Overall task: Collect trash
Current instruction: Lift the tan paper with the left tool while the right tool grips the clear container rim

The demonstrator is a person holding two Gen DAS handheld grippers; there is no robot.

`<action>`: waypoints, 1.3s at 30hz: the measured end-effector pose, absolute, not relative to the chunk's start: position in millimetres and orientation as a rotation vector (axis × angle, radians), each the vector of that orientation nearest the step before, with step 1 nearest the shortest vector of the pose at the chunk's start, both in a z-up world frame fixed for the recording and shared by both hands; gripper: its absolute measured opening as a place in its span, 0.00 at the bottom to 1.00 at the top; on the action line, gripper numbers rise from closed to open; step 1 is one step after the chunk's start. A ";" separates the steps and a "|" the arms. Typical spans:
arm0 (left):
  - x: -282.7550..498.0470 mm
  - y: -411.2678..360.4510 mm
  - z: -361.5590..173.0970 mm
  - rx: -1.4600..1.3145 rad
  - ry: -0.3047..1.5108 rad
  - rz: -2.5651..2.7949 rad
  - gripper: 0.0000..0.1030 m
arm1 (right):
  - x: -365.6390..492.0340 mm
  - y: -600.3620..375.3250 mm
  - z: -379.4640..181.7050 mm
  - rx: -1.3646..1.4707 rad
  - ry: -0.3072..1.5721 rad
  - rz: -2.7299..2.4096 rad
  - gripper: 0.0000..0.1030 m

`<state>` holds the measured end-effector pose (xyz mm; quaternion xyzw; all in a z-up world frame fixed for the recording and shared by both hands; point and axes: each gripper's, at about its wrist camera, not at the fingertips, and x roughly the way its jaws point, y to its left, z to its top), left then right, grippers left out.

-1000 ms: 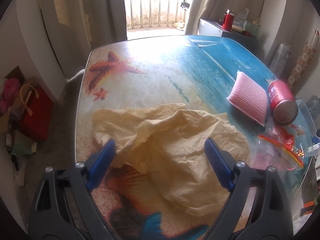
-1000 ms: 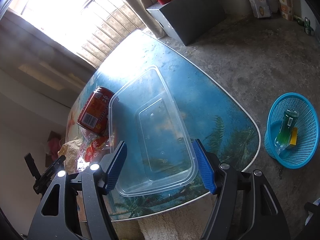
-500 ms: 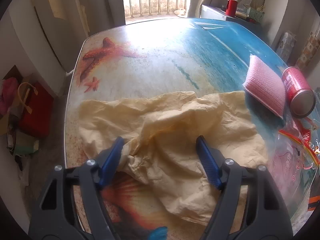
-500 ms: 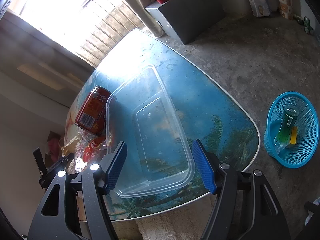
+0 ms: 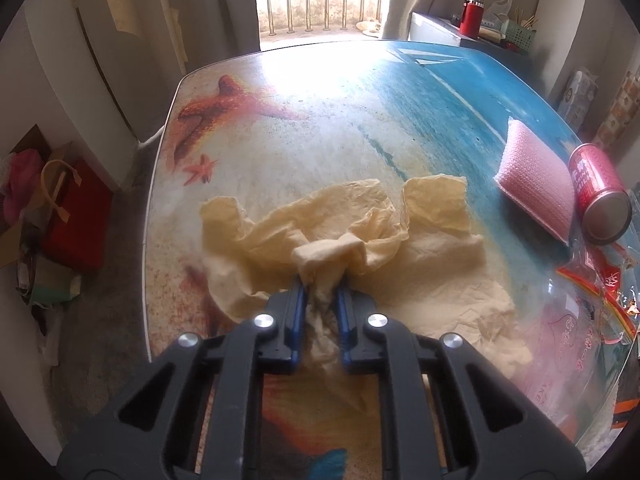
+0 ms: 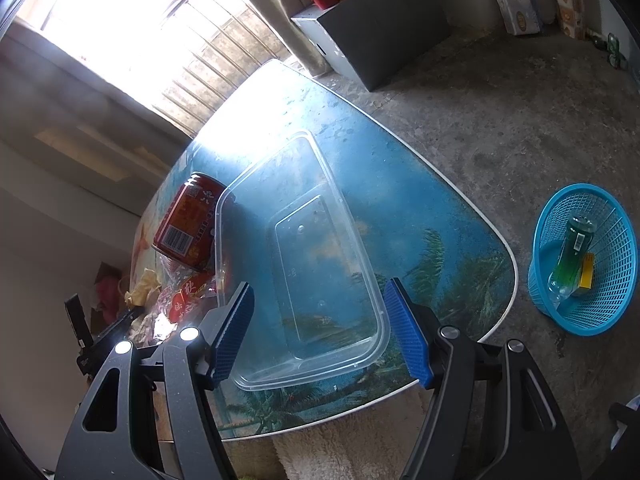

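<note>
Pinching only a bunched fold of yellow paper [image 5: 400, 264] in left jaws, right jaws wide, risking tearing or slipping on lifting

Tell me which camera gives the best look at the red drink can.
The right wrist view: the red can lies on its side beside the clear plastic container, showing its label and barcode. The left wrist view catches it at the right edge, end-on, next to the pink sponge.
</note>
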<state>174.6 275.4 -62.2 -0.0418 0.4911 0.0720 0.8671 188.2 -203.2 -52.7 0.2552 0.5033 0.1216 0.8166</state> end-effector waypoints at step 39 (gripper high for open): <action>99.5 181.0 85.9 -0.229 0.605 -0.105 0.08 | 176.3 -219.5 -56.8 0.499 1.011 0.175 0.07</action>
